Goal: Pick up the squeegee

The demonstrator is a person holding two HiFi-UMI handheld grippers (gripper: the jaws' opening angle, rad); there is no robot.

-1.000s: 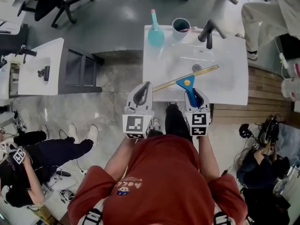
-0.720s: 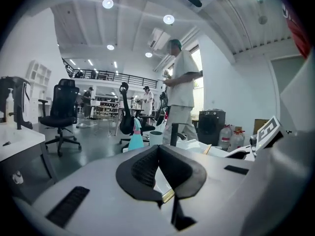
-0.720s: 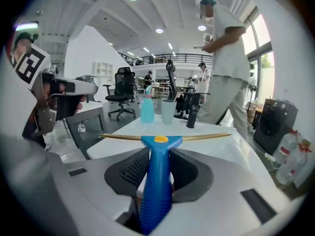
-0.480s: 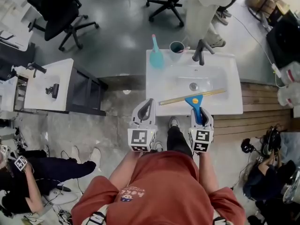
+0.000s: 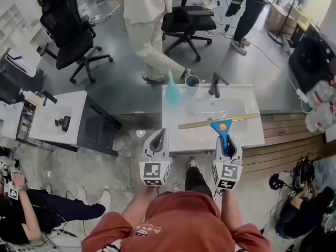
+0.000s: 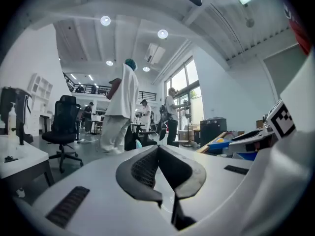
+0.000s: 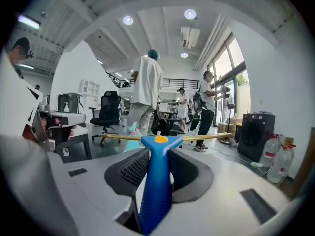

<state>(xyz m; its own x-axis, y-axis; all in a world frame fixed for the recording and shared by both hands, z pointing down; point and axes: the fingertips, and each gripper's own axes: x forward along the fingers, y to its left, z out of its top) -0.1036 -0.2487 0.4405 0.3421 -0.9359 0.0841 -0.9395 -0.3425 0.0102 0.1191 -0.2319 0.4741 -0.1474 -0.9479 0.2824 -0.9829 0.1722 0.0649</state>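
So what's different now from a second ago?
The right hand-held gripper has lifted the squeegee up off the sink, and the left hand-held gripper rose too. Unchanged: the right one still clamps the blue handle, the left is still shut and empty, and the cup and brush stand by the tap.

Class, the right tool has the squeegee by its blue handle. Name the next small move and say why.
Probably just steady it with a firm grip: the right tool is shut on the squeegee handle, and its blade already hangs clear above the sink, so the pick-up looks done.
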